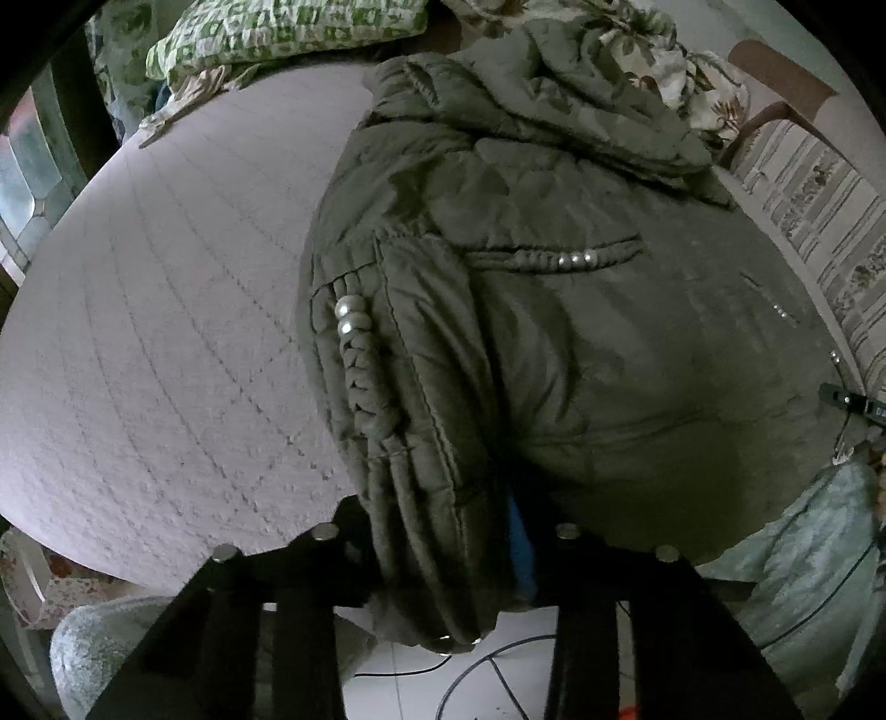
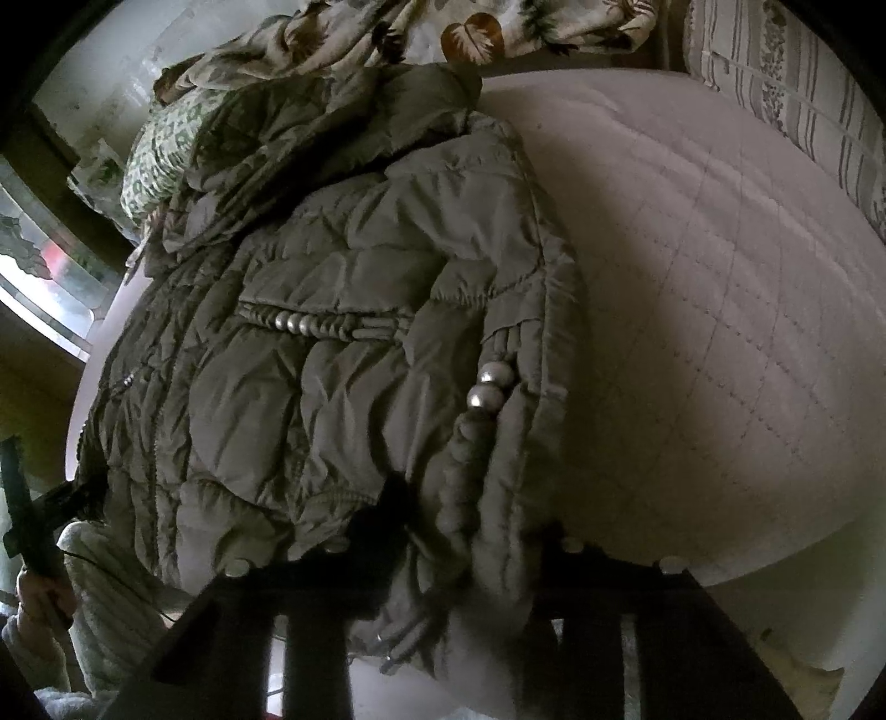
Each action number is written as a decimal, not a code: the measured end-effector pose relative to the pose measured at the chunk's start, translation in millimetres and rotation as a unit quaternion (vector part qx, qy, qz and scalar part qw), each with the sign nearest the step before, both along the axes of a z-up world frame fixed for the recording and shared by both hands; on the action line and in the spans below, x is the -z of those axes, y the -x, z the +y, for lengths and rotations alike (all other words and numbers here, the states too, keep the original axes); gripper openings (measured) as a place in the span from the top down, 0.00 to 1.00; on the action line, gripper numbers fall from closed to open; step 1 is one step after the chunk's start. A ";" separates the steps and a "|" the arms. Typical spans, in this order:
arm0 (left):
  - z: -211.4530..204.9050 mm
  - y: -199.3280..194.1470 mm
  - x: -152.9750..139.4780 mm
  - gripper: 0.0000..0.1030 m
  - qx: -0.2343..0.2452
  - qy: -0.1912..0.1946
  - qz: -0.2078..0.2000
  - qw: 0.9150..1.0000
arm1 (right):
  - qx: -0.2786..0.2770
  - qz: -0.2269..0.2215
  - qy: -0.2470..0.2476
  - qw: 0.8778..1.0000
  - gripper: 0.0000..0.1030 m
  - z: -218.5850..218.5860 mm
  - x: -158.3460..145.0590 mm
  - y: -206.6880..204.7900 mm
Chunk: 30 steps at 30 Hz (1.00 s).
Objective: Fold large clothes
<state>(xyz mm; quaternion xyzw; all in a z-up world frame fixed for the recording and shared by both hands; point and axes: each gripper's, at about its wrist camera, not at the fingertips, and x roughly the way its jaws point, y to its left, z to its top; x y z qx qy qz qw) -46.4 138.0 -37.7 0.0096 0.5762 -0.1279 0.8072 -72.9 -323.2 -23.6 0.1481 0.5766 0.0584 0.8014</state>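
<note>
Olive quilted fabric is filling the near middle of both wrist views: a padded jacket [image 1: 581, 332] is lying on a pale quilted mattress [image 1: 166, 332], its hem hanging over the near edge and its hood [image 1: 554, 94] pointing toward the far end, so its long axis is running near to far. No brand, label or writing is showing anywhere on it. The left gripper [image 1: 443, 559] is pinching the jacket's near left corner, with a braided, silver-beaded cuff [image 1: 360, 376] bunched between its dark fingers. The right gripper [image 2: 448, 559] is clamping the near right corner in the same way, a beaded sleeve edge [image 2: 487, 399] lying between its fingers. A braided band with silver beads [image 1: 559, 259] is crossing the jacket's back. Beyond the hood, a green patterned pillow [image 1: 277, 33] and a leaf-print cloth [image 2: 470, 27] are crowding the mattress's far end. A striped cushion [image 2: 803, 99] is sitting along the right side. White tiled floor with black cables [image 1: 487, 675] is showing below the near edge.
</note>
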 end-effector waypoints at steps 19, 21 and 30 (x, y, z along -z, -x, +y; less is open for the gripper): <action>8.9 -15.5 -58.4 0.76 0.016 -0.008 -0.066 0.998 | -0.013 -0.061 -0.030 0.998 0.80 1.8 -52.5 -3.5; 7.9 -18.5 -64.8 0.77 0.015 -0.005 -0.071 0.997 | -0.013 -0.066 -0.034 0.997 0.80 1.1 -58.1 -5.5; 8.7 -26.8 -73.1 0.80 0.009 0.022 -0.069 0.997 | -0.014 -0.081 -0.038 0.996 0.81 2.0 -71.9 -10.9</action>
